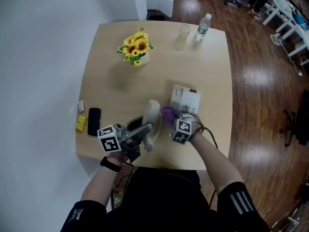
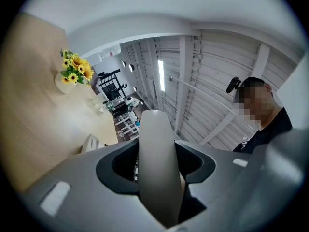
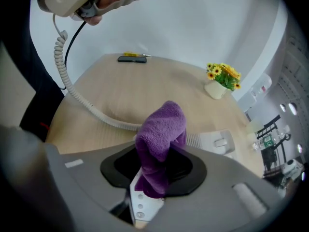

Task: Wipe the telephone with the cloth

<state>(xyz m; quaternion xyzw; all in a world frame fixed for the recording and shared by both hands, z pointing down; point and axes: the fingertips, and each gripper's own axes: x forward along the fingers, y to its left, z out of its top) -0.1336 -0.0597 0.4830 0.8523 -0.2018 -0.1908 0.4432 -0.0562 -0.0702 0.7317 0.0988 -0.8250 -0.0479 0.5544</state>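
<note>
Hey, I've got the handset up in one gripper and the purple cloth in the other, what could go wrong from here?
The handset is held off the table only by the left gripper, so a firm wipe could twist it loose. The coiled cord ties it to the telephone base, so lifting further may drag the base. The purple cloth is bunched in the right gripper, so the jaw tips might scrape the handset.

Purple cloth (image 3: 161, 129), off-white telephone (image 1: 186, 99), pale wood tabletop (image 1: 207, 71).
The handset (image 1: 152, 114) is off-white too; sunflowers (image 1: 136, 45) yellow; floor (image 1: 260, 81) dark brown; a black phone (image 1: 94, 121), a yellow block (image 1: 81, 123).
</note>
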